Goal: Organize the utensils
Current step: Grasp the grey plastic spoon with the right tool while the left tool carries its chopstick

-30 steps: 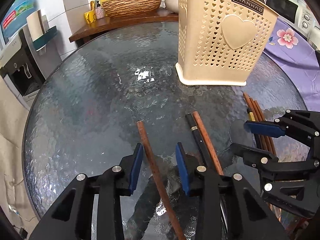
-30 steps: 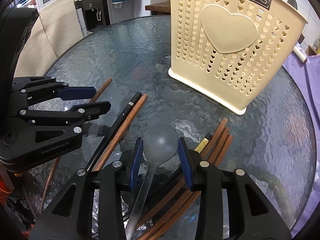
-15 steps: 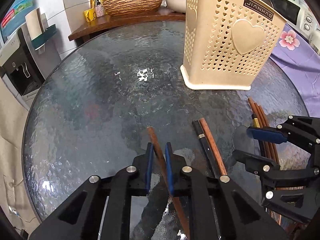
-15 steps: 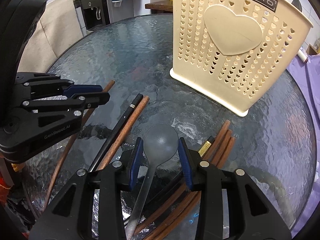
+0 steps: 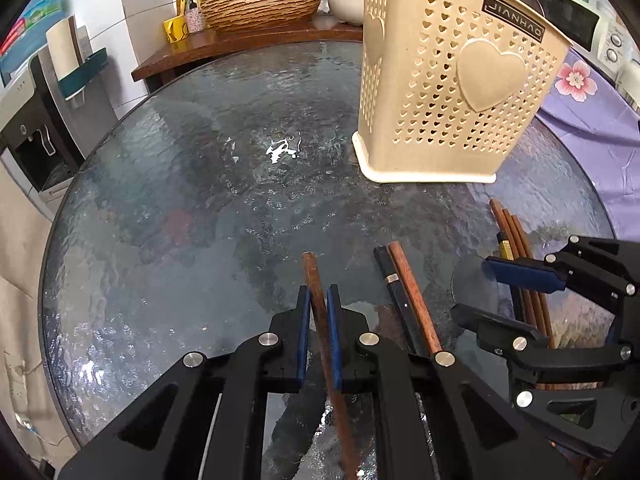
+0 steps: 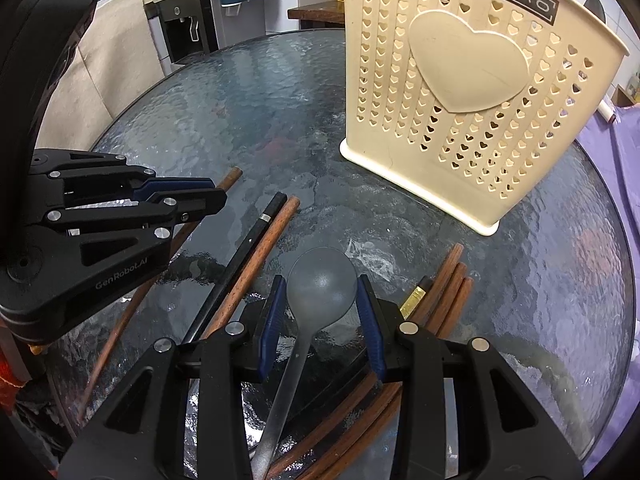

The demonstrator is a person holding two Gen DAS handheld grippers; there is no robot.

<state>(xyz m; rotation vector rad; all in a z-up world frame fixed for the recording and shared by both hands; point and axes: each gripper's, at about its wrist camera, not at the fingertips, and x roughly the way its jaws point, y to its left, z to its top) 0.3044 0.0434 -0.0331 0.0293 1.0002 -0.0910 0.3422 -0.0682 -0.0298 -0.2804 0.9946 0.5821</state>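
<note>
On the round glass table (image 5: pixel 192 200) my left gripper (image 5: pixel 318 292) is shut on a reddish-brown chopstick (image 5: pixel 311 268), whose tip sticks out past the pads. The right wrist view shows that left gripper (image 6: pixel 216 196) from the side, pinching the same chopstick (image 6: pixel 234 174). My right gripper (image 6: pixel 321 280) is shut on the bowl of a grey spoon (image 6: pixel 320 304), and its handle runs back under the jaws. A black and a brown chopstick (image 5: pixel 404 292) lie side by side between the grippers. A cream heart-pattern basket (image 5: pixel 460 92) stands upright beyond them.
A bundle of brown chopsticks (image 6: pixel 452 280) lies just right of the spoon. Behind the table stand a wooden shelf with a woven bowl (image 5: pixel 260 4) and, at left, a water dispenser (image 5: pixel 28 136). A purple flowered cloth (image 5: pixel 592 120) covers the right side.
The left gripper's jaws have closed from wide apart onto the reddish-brown chopstick. The right gripper and the spoon have not moved.
</note>
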